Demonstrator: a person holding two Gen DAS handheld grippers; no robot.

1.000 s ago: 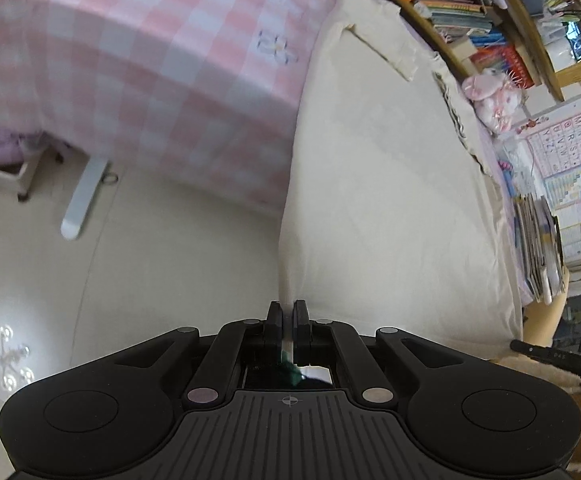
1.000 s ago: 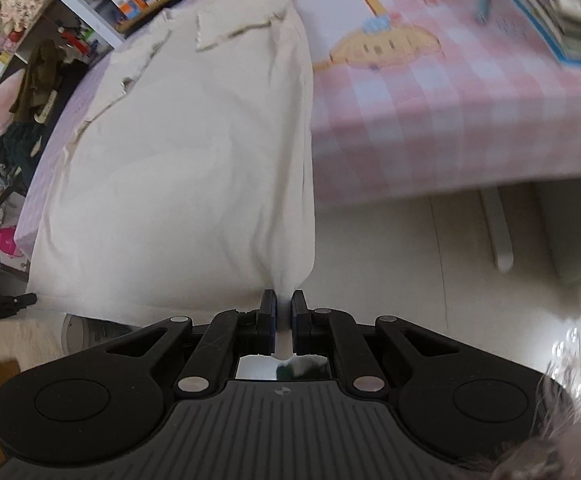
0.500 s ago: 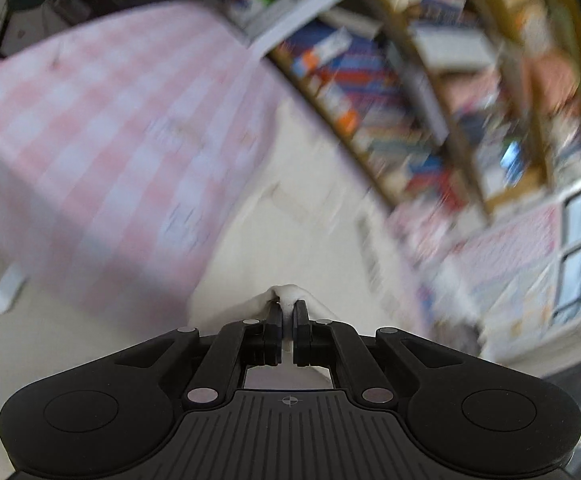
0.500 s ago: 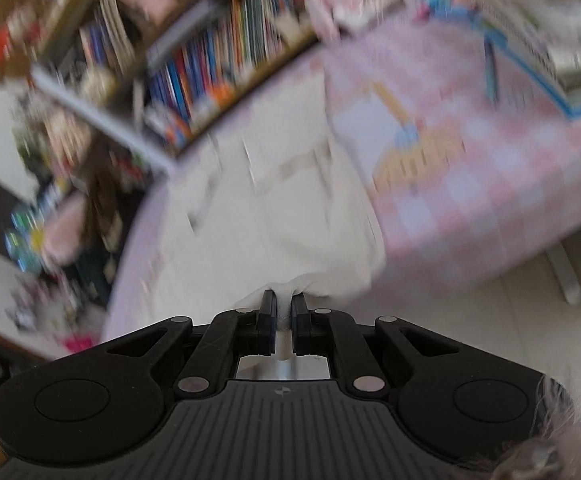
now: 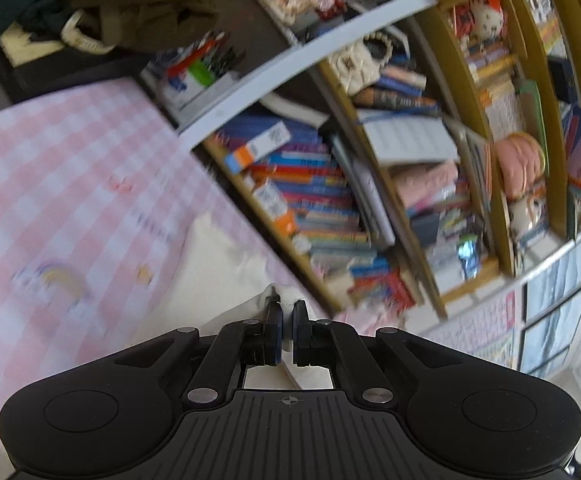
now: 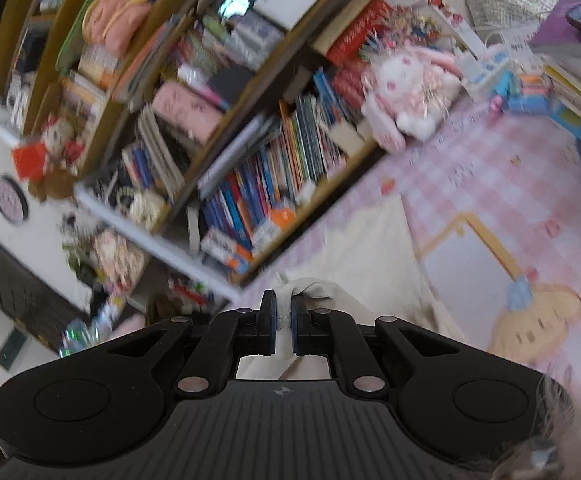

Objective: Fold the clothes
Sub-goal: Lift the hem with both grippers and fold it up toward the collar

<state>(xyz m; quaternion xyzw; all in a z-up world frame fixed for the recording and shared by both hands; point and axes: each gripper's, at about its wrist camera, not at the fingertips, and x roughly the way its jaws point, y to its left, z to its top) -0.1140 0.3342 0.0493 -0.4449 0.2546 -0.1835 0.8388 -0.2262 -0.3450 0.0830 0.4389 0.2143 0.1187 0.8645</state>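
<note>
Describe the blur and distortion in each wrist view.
Left wrist view: the left hand-held gripper is sharp, while the pink checked cloth and the bookshelf are smeared by motion and the shelf boards bow from the fisheye. Right wrist view: the right hand-held gripper is crisp, the books are streaked, the cream garment is soft-edged.

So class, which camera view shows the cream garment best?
The right wrist view: the cream garment spreads across the pink checked tablecloth beyond the right gripper, which pinches its edge. The left wrist view shows a smaller, blurred strip of the garment.
</note>
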